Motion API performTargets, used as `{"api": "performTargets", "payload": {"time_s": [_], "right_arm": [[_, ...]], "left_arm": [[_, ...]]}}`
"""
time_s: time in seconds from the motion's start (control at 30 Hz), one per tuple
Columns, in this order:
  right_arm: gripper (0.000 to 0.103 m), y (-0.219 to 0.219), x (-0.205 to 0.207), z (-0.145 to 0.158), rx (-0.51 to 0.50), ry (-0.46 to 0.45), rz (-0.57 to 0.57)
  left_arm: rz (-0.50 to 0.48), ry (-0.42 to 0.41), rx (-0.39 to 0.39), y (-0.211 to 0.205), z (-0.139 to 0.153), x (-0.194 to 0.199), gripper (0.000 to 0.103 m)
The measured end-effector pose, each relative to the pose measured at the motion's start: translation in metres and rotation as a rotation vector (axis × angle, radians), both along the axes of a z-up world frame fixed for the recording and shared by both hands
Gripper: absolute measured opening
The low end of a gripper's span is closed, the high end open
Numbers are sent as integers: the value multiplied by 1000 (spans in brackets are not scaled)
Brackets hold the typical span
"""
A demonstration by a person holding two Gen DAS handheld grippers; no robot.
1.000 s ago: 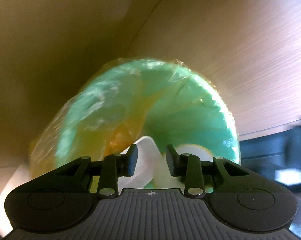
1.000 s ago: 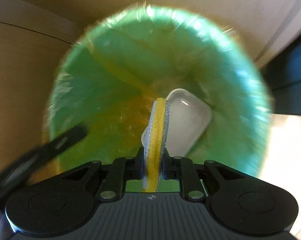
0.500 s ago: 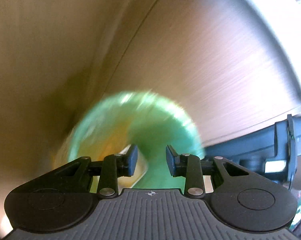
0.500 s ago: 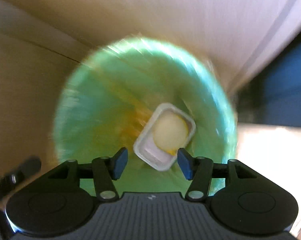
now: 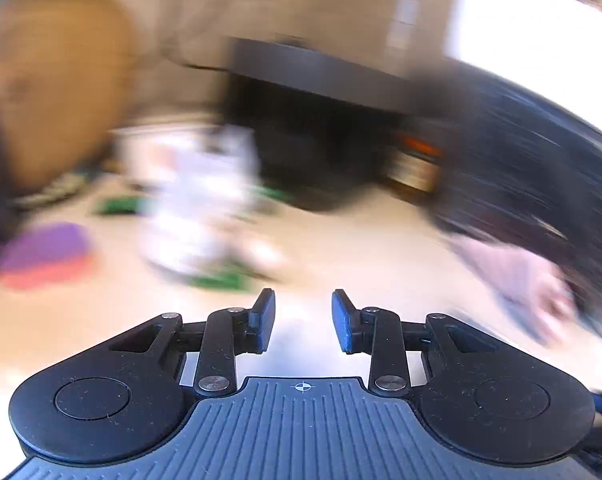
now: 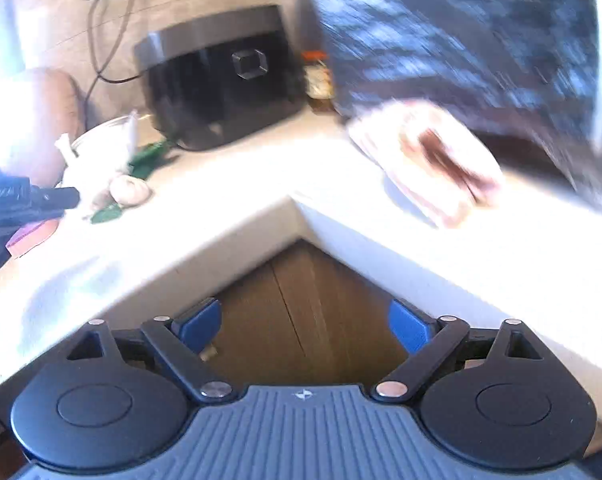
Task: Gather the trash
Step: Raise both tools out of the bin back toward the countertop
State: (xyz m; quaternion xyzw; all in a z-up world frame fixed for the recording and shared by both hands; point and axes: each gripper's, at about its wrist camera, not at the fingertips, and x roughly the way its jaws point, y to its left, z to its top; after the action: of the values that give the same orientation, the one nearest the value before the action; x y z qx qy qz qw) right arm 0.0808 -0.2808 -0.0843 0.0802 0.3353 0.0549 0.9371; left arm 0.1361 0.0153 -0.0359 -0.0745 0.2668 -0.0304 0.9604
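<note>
Counter (image 6: 229, 216): white, L-shaped, its inner corner at centre frame over brown cabinet doors (image 6: 301, 304).
Right gripper (image 6: 305, 326): jaws opening wide, nothing between them.
Left gripper (image 5: 303, 320): partly parted, empty.
Trash (image 6: 113, 188): whitish scraps and green bits at mid-left, beside a black appliance (image 6: 225, 80).
Plate (image 6: 429, 164): upper right, blurred.
</note>
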Motion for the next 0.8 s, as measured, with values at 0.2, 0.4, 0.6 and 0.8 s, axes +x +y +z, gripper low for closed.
{"api": "performTargets", "payload": {"time_s": [0.2, 0.4, 0.6, 0.8], "right_arm": [[93, 50, 23, 5, -67, 17, 77], [93, 98, 51, 9, -103, 27, 129], [93, 105, 63, 9, -93, 39, 115], [94, 97, 65, 7, -48, 43, 104]], "left_arm": [[266, -9, 56, 105, -5, 43, 35], [347, 109, 91, 148, -32, 81, 36], [237, 75, -25, 137, -32, 82, 65], [-68, 117, -230, 111, -31, 80, 52]]}}
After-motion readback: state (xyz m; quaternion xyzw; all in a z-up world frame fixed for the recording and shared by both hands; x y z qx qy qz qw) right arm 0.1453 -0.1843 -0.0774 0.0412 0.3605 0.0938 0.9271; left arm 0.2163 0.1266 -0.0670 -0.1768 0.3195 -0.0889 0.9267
